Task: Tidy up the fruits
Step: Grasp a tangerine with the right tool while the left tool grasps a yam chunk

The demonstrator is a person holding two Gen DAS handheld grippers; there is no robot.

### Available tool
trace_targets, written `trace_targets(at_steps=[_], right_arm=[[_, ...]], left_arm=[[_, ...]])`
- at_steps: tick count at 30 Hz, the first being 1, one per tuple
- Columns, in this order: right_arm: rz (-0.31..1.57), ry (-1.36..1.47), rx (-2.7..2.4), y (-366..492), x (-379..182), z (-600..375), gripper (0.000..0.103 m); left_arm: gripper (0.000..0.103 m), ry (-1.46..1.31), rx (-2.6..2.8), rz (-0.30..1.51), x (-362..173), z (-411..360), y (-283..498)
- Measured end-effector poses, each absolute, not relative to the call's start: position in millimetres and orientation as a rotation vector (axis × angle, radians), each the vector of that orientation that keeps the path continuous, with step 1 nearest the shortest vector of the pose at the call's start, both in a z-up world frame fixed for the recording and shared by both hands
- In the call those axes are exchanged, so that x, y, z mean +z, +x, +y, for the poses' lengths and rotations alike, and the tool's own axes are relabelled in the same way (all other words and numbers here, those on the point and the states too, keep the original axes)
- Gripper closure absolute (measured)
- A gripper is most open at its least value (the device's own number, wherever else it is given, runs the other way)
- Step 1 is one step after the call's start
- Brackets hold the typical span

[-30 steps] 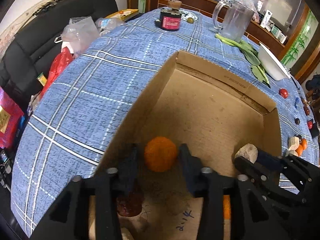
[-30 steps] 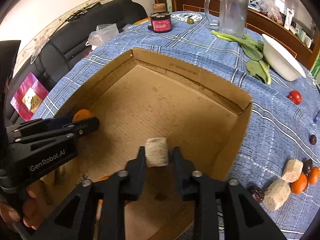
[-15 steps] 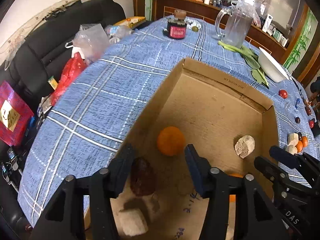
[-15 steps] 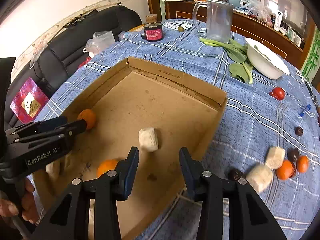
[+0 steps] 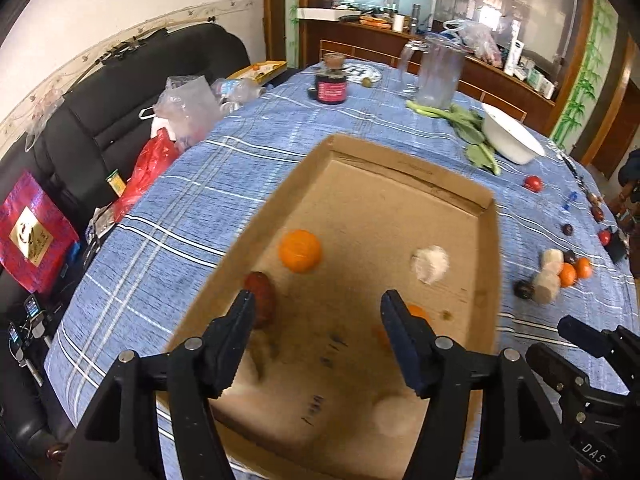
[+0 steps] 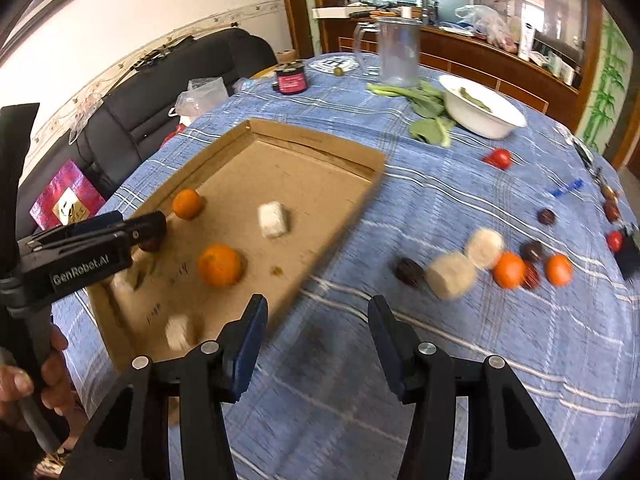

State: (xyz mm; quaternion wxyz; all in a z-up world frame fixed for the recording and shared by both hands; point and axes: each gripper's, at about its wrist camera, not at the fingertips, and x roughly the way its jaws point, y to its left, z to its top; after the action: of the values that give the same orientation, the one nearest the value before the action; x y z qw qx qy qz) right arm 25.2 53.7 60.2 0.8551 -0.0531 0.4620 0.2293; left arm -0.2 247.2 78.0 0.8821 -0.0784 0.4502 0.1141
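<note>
On the blue checked tablecloth (image 6: 460,200) sat a flat cardboard box (image 5: 404,168) with two oranges (image 6: 219,265), some pale chunks (image 6: 272,219) and a dark red fruit (image 5: 261,296) inside. More fruit (image 6: 509,270) lay in a bunch on the cloth beside the box. The left gripper (image 5: 318,312) hung over the box and the right gripper (image 6: 318,320) over bare cloth. Both had just been opening their jaws, and both held nothing.
</note>
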Motion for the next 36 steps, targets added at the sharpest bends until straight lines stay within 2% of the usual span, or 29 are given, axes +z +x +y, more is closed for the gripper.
trace_targets(at_steps=[9,15,19,27,33,34,36], right_arm=[[0.990,-0.063,0.386,3,52,-24,0.047],[0.998,0.002,0.292,8,48,-84,0.047],[0.982,0.020,0.225,26,46,-118,0.040],[0.949,0.018,0.178,96,38,-155,0.040],[0.969,-0.046,0.225,136,18,-142,0.040],[0.988,-0.052,0.241,142,12,-140,0.043],[0.991,-0.042,0.268,146,8,-140,0.062]], left_arm=[[0.031,-0.094,0.106,0.946,83,166,0],[0.030,-0.028,0.024,0.984,73,114,5],[0.030,0.009,-0.008,1.006,67,88,8],[0.030,0.052,-0.022,1.043,56,67,15],[0.030,0.054,-0.041,1.063,52,58,31],[0.030,0.047,-0.050,1.068,52,57,35],[0.030,0.044,-0.066,1.069,52,53,45]])
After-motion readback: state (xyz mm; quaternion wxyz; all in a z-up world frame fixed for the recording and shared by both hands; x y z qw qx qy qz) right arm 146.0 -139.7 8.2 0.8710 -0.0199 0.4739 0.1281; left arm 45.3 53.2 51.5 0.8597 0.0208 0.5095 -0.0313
